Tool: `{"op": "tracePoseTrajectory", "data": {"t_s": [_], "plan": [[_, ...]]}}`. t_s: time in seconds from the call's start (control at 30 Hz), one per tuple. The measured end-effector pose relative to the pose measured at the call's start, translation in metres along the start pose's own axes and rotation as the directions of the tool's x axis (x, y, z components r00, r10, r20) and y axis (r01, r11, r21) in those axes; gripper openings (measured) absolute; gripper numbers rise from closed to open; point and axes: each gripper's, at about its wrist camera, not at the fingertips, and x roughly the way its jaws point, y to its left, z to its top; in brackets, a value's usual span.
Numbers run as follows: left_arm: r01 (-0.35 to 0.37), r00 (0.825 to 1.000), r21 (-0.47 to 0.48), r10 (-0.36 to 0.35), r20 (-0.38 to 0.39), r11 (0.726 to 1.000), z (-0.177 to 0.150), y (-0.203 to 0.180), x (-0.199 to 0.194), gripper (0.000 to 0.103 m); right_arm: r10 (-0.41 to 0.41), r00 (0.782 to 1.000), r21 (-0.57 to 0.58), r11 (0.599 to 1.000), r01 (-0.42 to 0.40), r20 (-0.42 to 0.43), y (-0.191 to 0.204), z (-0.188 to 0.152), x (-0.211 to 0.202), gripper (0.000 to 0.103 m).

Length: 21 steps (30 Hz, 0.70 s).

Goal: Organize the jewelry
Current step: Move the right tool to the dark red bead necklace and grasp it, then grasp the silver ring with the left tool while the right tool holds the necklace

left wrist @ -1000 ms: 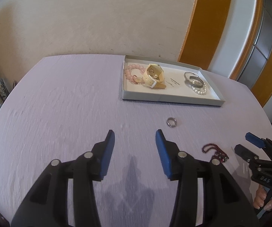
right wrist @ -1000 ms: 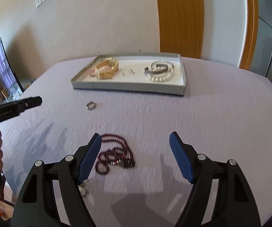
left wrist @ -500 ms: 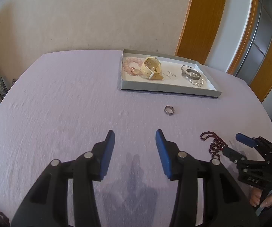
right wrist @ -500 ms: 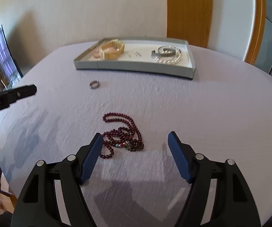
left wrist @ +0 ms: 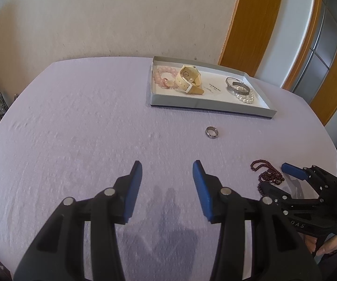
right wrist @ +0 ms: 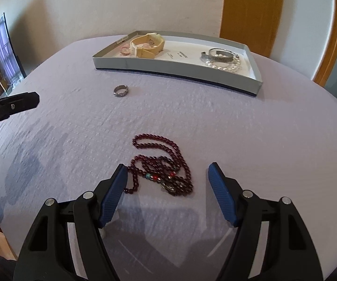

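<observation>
The left gripper [left wrist: 167, 172] is hovering with jaws apart over bare cloth, leaving the ring [left wrist: 212, 132] lying loose near the tray [left wrist: 210, 106]. Further right, the right gripper [right wrist: 167, 175] is straddling the dark red bead necklace [right wrist: 162, 164], jaws wide and not gripping (apparently lining up a pickup). The table [right wrist: 273, 140] is offering open room toward the far tray.

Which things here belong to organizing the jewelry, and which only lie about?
Job:
- dark red bead necklace
- ring
- tray holding watch, pink bracelet, bangle, pearl bracelet

Lying about:
- screen
- wooden door frame
</observation>
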Motion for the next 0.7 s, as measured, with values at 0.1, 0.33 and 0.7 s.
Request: {"op": "tracePoseTrajectory", "data": {"t_s": [0.1,0.33,0.7], "plan": [[0.002,1.0,0.001,-0.002,-0.005,1.0,-0.001,0.0,0.002,0.045,0.002,1.0,0.0,1.0,-0.002,0.005,0.001,0.003,0.002,0.069],[0.006,1.0,0.003,-0.006,-0.013,1.0,-0.001,0.001,0.006,0.045,-0.003,1.0,0.011,1.0,0.002,0.023,0.001,0.009,0.006,0.016],[0.022,0.999,0.016,-0.022,-0.03,1.0,0.0,0.0,0.014,0.045,-0.007,1.0,0.084,0.996,0.004,0.026,-0.014,0.01,0.011,0.009]]}}
